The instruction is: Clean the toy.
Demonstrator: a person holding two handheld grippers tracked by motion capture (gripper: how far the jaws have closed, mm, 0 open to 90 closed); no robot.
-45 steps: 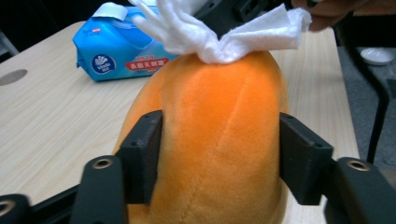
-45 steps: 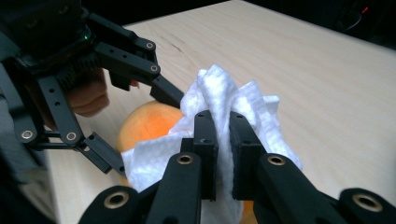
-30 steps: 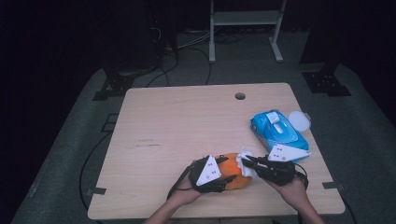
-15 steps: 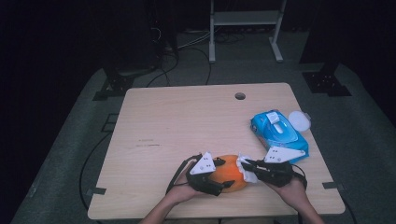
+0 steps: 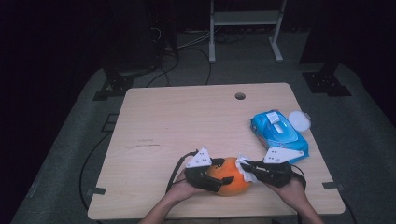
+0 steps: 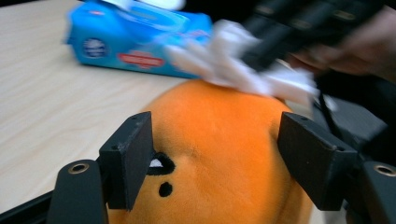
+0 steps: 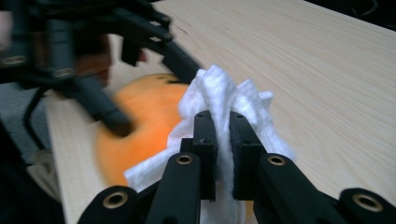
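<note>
- The orange plush toy (image 5: 229, 176) sits at the worktop's (image 5: 187, 121) near edge, with the left tongs (image 6: 219, 154) pressed against both its sides.
- The right tongs (image 7: 223, 126) are clamped tight on a white wipe (image 7: 224, 95).
- Keep the toy pinned and rub the wipe lightly over its top.

The blue wipes pack (image 6: 135, 44), lying on the right side of the table (image 5: 177, 121), carries a round dark-blue badge with white marks at its left end and a red banner with white lettering along its side in the left gripper view. Both are too blurred to read. No other text, number or sign can be read.
</note>
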